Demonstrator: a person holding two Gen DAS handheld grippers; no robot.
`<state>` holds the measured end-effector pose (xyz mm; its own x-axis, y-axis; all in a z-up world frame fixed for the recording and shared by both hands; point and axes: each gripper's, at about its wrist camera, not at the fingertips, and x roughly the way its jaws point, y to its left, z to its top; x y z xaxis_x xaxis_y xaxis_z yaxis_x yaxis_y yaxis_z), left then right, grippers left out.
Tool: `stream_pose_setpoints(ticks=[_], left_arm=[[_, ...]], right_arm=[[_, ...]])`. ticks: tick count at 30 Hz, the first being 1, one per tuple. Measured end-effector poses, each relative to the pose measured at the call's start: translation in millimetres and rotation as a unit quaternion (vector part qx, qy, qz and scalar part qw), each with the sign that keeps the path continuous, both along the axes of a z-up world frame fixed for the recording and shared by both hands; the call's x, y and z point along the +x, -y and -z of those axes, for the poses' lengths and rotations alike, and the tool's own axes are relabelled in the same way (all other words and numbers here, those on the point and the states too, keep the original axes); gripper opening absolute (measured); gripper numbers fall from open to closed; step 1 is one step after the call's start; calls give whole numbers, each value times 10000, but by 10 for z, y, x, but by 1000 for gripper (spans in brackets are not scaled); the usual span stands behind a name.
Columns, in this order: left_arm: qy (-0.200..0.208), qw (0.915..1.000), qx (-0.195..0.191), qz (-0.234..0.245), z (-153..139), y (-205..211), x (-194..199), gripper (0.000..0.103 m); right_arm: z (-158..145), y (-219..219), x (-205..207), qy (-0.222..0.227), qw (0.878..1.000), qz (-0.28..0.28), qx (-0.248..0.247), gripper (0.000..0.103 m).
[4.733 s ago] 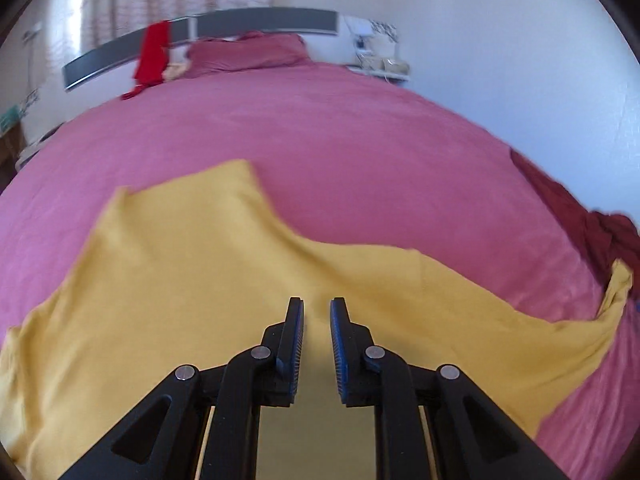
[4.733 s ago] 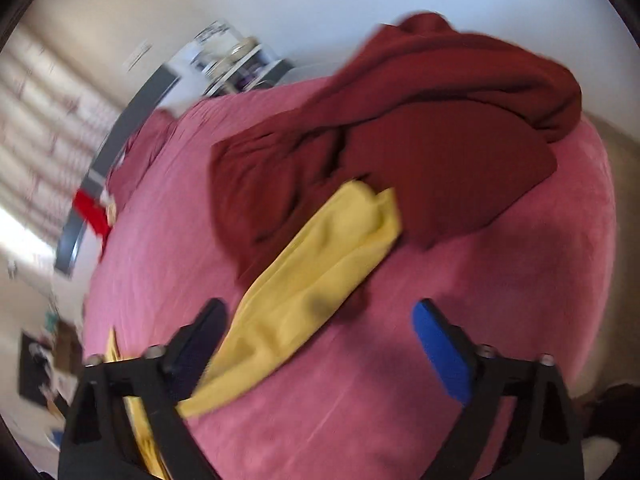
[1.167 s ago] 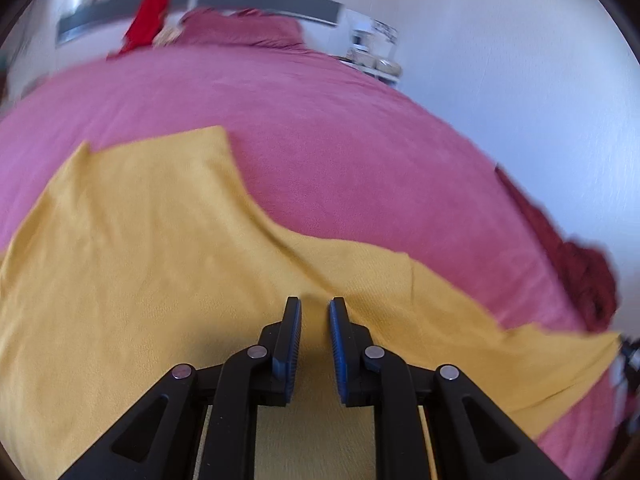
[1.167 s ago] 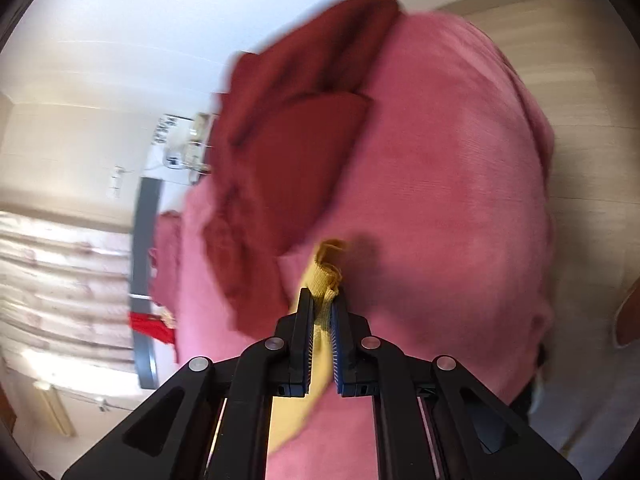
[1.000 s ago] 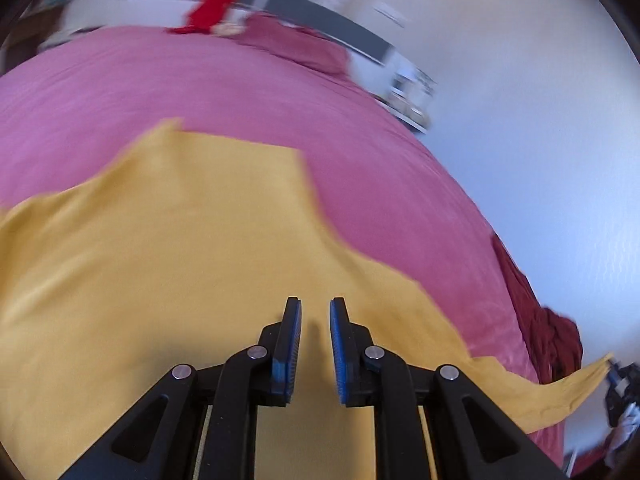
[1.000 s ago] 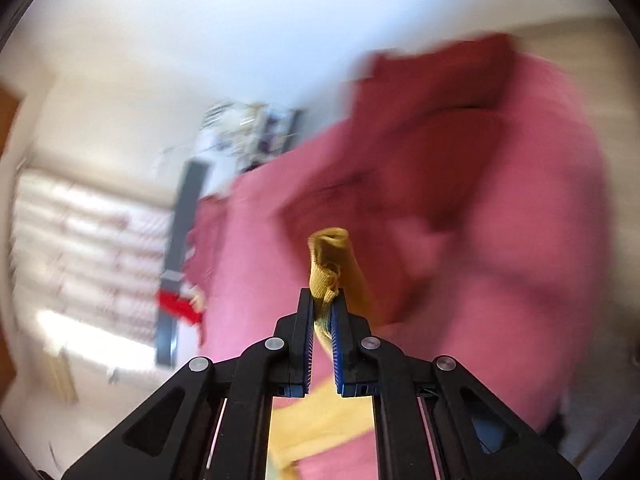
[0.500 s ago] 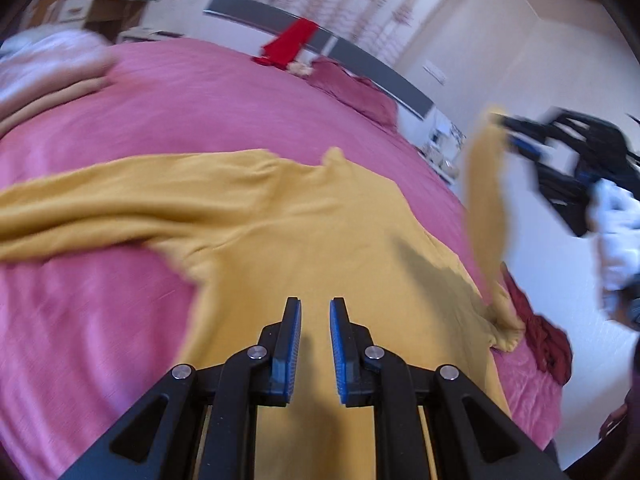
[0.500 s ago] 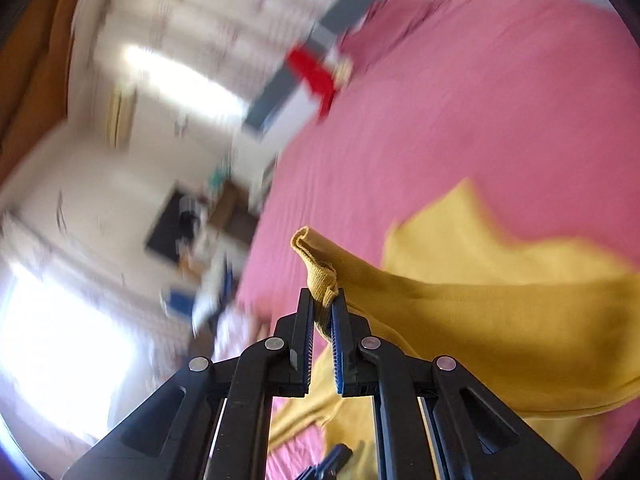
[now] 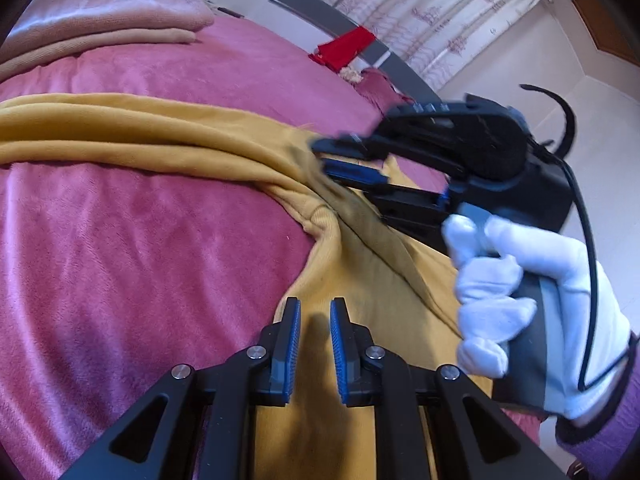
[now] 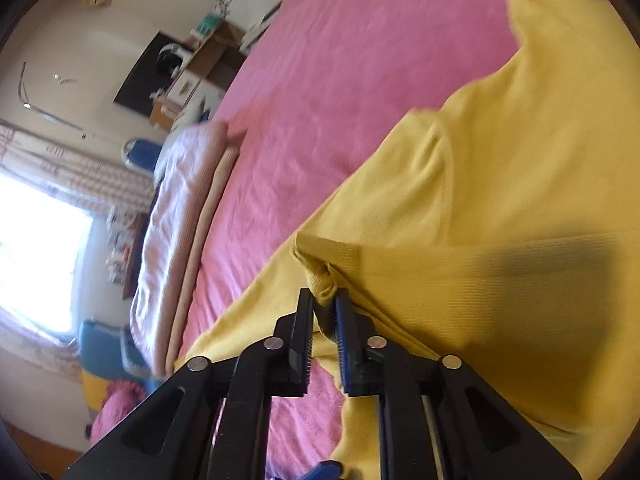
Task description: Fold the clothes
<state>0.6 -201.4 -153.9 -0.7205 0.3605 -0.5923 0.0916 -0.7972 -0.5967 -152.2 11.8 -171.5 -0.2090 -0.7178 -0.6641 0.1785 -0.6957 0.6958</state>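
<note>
Surface: a bed under a pink velvety bedspread, folded pale pink blankets at one edge.
Garment: yellow long-sleeved top spread on the bedspread.
Changed: the far sleeve, out by the dark red pile seconds ago, now lies carried across the body.
Right gripper: clamped on the sleeve cuff.
Left gripper: nearly closed, empty, hovering over the top's body.
Meaning: first sleeve fold likely almost placed; release should follow.

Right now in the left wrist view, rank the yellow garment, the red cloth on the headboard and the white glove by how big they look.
1. yellow garment
2. white glove, though nearness to the camera inflates it
3. red cloth
</note>
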Motion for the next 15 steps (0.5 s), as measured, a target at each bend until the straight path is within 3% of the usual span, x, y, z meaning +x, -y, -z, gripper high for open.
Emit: stream_pose_setpoints(ticks=[4,5,8,9,12,15], left_arm=[[-6,10000,-23,28,-23,8,-6,14],[-14,10000,-31,16,-24,9,-11,14],[13,10000,-85,49,-70,-12,-65,14],[-14,9999,-116,60,-105,-45,-116,14],[-248,9988,-302,298,-278,-251,-321,14],[-673,9928,-648,743,-516,-603,-672,14]], right_arm=[[78,-371,69,474,9962,79,-730,39],[41,-516,99,519,9940,156,-955,48],[-273,-1142,409,-183,9890,324,-1430,70],[-349,-1329,506,-385,9892,381,-1364,75],[-471,-1994,912,-916,9895,680,-884,75],[-304,-2619,1240,-737,9904,1127,-317,75]])
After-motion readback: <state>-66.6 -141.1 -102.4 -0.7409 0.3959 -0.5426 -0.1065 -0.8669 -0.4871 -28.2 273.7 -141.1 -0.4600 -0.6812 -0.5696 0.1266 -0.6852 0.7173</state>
